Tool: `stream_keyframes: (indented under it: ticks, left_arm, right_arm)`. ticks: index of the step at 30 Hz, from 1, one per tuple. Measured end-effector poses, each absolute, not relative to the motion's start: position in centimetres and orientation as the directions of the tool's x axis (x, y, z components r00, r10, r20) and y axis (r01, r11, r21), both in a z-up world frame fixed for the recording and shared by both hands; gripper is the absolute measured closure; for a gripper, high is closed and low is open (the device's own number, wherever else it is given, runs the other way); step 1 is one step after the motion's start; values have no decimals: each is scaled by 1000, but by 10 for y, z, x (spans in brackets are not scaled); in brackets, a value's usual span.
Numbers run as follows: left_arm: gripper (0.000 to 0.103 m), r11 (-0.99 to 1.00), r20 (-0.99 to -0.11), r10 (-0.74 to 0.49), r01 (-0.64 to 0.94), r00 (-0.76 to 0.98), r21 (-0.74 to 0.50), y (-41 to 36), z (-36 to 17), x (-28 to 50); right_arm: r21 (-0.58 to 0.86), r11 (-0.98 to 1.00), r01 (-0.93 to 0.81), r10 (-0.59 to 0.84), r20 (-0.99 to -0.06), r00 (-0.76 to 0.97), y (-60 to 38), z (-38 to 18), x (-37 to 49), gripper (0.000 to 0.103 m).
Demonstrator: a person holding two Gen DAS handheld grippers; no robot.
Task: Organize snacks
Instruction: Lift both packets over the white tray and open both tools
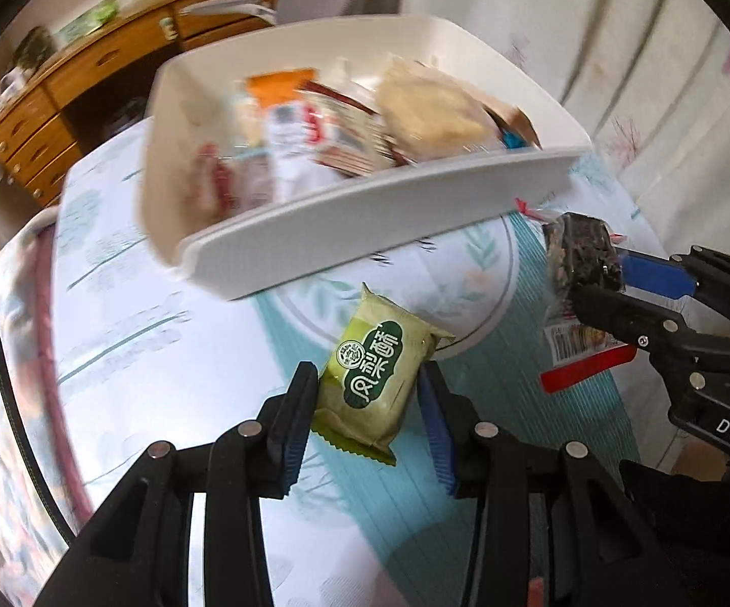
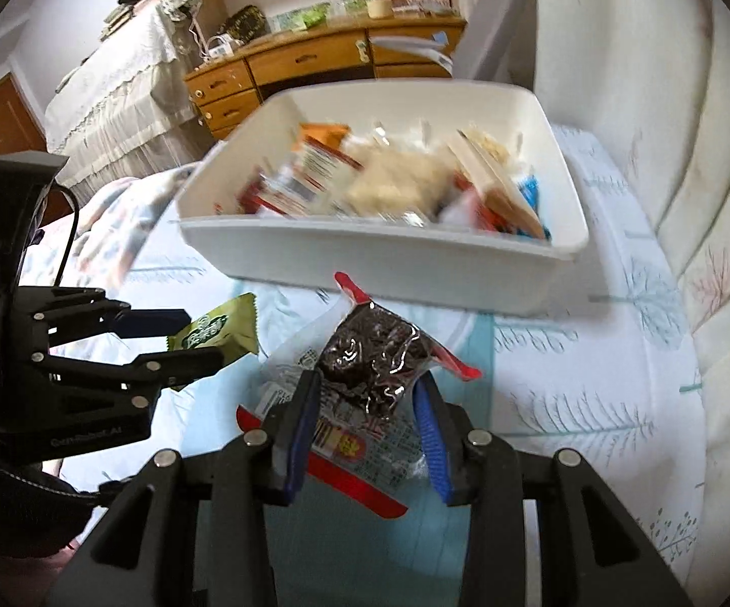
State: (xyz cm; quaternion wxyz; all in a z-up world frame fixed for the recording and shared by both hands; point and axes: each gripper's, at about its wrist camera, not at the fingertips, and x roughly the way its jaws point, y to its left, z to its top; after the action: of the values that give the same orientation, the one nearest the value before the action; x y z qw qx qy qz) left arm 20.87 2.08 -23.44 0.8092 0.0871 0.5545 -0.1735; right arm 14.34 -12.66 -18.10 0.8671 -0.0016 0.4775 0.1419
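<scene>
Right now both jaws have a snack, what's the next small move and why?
Probably carry both forward over the white bin and release: the green packet and the dark clear-wrapped snack are already gripped, and other snacks are in the bin.

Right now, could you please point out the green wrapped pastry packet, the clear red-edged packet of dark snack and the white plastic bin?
green wrapped pastry packet (image 1: 372, 372), left wrist view, its printed front.
clear red-edged packet of dark snack (image 2: 372, 361), right wrist view, the dark contents.
white plastic bin (image 2: 365, 258), right wrist view, its near wall.

wooden desk, patterned bedsheet, perhaps lace cloth
</scene>
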Motion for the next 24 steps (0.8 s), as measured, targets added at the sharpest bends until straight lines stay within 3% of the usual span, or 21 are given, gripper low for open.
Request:
stream_keyframes:
  ticks: [10,24]
  left_arm:
    - [64,969,-918,-126,245,376,-33,76,-184,230]
    - [64,963,-909,-188,252,371,-96,44,-117,316]
  right_arm:
    - [121,959,-255,249,-788,563,-92,-132,173,65]
    - [85,971,-222,199,-801,564,-100,-97,243,65]
